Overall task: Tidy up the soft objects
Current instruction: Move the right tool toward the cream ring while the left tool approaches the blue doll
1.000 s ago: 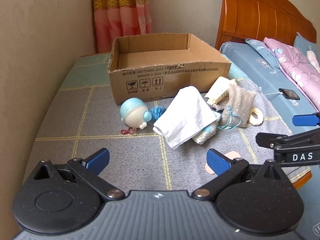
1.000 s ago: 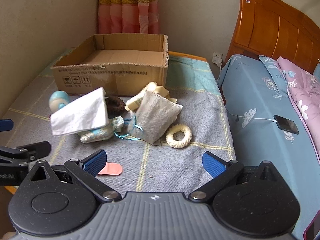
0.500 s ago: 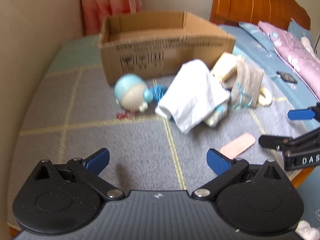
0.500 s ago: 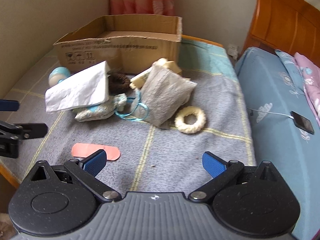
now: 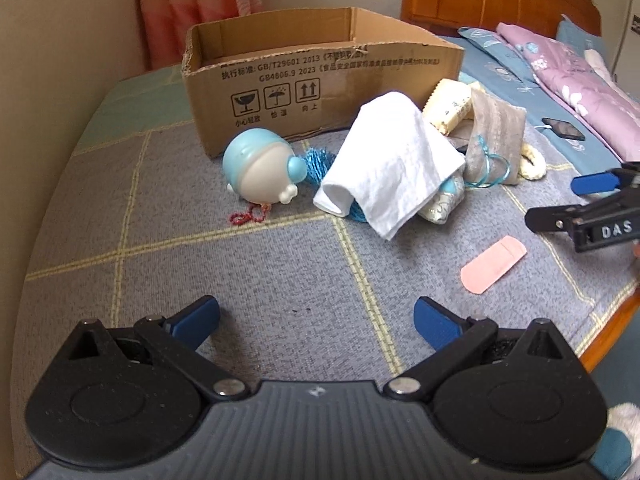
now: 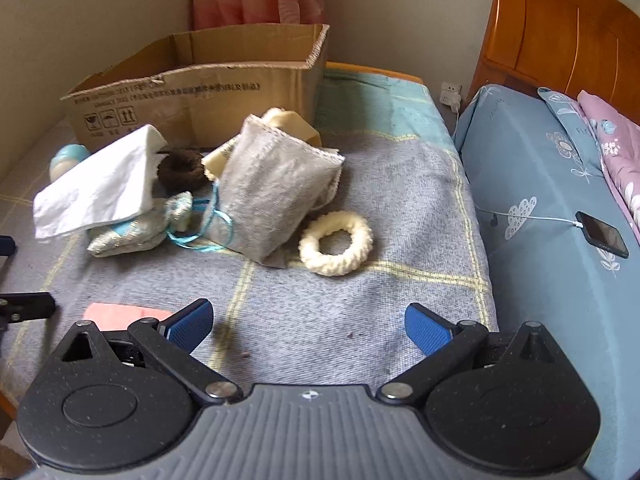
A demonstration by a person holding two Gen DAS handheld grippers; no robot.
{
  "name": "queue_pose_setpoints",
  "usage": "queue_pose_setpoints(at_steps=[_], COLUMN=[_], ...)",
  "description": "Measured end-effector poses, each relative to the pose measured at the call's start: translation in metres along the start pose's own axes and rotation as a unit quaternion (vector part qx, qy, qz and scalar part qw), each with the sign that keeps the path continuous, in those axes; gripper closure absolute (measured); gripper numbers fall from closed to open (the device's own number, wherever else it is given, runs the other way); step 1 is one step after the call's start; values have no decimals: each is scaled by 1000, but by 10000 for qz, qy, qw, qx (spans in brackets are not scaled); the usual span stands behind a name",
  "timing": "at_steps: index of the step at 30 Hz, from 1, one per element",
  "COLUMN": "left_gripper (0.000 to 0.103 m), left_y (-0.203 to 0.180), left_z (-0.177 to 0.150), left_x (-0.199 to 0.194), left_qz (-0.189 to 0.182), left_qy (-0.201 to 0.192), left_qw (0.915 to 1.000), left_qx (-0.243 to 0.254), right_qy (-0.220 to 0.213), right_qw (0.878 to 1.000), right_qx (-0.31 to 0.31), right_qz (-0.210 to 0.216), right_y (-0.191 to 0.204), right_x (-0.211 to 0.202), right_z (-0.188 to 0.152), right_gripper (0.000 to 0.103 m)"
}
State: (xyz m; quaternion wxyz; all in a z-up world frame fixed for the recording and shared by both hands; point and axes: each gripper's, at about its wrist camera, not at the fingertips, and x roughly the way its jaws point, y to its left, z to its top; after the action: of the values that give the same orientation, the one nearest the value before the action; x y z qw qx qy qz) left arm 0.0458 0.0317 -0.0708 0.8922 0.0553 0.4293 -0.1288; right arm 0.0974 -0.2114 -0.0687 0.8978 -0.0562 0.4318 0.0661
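A white cloth [image 5: 390, 168] drapes over a patterned pouch [image 6: 136, 228], hiding most of it, and a dark ring-shaped item [image 6: 180, 168] behind is too shadowed to name. The soft things lie heaped on the grey blanket [image 5: 240, 272] just in front of one cardboard box [image 5: 320, 76] — a grey sachet [image 6: 276, 196], one cream knitted ring [image 6: 336, 242], one blue doll head [image 5: 260, 170]. One pink strip [image 5: 494, 264] lies apart, nearer. Left gripper [image 5: 316, 318] and right gripper [image 6: 308, 326] both gape wide, empty.
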Motion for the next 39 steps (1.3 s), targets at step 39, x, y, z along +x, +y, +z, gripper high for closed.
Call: queue_pose_setpoints(at_steps=[39], left_gripper=[0], left_y=[0], left_z=[1], left_x=[4], left_qz=[77], left_qy=[-309], left_qw=[9995], left_qx=[-90], right_qy=[53], right_qw=[9706], right_qx=[-1833], right_qz=[1557], right_y=[-6], right_x=[14], right_z=[17], right_gripper=[0])
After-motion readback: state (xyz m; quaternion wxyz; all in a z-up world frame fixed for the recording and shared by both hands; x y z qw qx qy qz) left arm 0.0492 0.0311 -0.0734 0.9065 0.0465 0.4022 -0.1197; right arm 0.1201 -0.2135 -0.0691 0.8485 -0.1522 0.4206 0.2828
